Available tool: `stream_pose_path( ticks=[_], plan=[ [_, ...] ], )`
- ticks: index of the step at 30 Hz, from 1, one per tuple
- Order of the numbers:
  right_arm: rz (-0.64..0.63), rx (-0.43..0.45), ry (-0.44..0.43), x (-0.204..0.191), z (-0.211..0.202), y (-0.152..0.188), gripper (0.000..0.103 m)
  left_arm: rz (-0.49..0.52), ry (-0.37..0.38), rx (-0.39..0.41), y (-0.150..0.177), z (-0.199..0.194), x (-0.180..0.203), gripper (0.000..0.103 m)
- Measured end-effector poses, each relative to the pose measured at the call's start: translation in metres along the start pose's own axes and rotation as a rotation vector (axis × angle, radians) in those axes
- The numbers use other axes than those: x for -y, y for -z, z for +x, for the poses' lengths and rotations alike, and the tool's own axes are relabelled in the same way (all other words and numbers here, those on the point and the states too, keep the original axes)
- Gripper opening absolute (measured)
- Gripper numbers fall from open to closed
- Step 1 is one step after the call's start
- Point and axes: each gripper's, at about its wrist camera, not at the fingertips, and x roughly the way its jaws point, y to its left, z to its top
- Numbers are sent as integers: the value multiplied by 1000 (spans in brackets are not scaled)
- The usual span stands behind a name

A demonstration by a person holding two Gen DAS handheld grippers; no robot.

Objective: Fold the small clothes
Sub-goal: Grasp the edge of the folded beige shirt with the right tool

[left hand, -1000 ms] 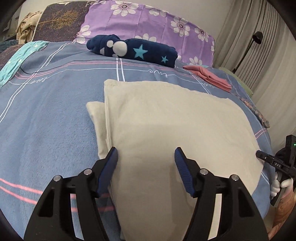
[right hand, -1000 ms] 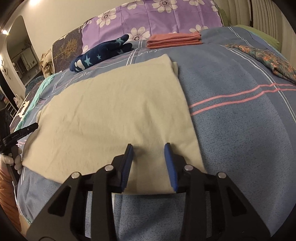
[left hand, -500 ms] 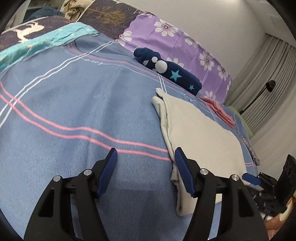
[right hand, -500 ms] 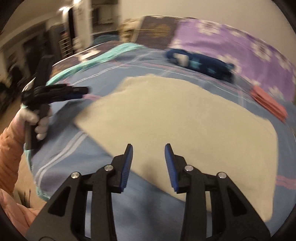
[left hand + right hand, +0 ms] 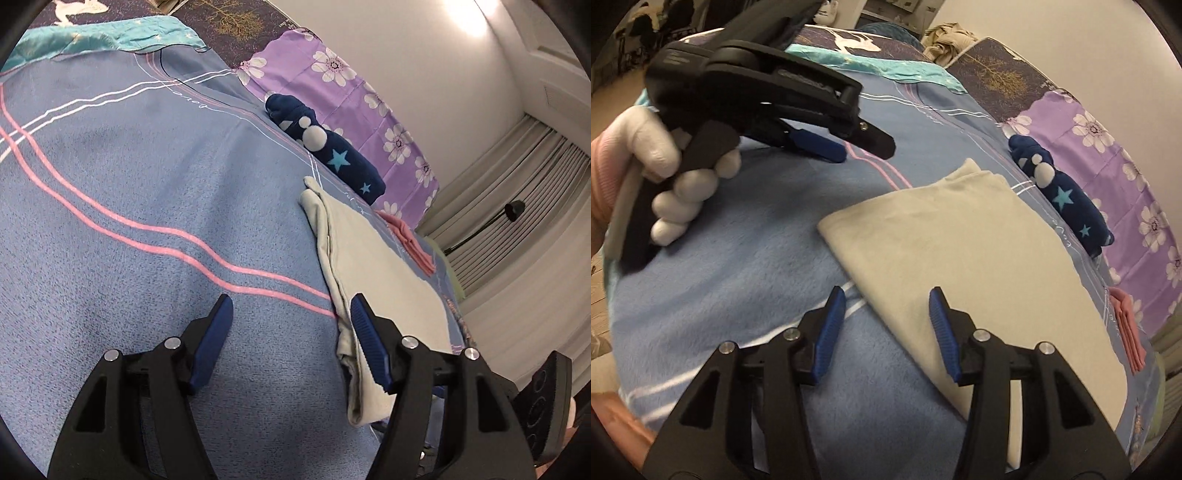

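Both our views have swung since a second ago: then each pair of tongs sat over the cloth, and now both have come round to its near-left corner, so the bed [image 5: 129,206] fills most of the left view. On that blue bed the cream cloth [image 5: 960,258] lies flat, already folded at least once, a doubled edge showing along its left side in the left view. Its long axis runs from the near corner by us away toward the purple pillow [image 5: 347,85], with the navy bundle [image 5: 325,147] just beyond its far end and the pink stack [image 5: 1126,317] off to the right. We judge we are between folds, lining up for the next one. Our left tongs [image 5: 291,328] stand wide and hold nothing, the right-hand pad just beside the cloth's folded edge. Our right tongs [image 5: 886,317] have just been opening; the cloth's near edge lies below their gap, ungripped. Next we need each pair lowered onto a near corner, closed through all layers, then lifted together.
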Motion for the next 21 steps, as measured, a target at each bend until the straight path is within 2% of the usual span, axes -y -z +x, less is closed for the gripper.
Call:
stream_pose_path(
  ticks=[3, 6, 10, 16, 21],
  plan=[
    [-18, 2, 97, -1, 15, -9, 47, -14, 21, 4, 0, 0, -2, 67],
    [-2, 8, 119, 3, 25, -14, 47, -23, 39, 4, 0, 0, -4, 69],
    [24, 21, 105, 8, 26, -12, 46, 7, 30, -36, -8, 5, 6, 73],
    [56, 21, 93, 11, 27, -12, 45, 112, 83, -143, -46, 48, 34, 73],
    [159, 6, 34, 24, 26, -8, 44, 118, 144, -305, -71, 117, 44, 72]
  ],
)
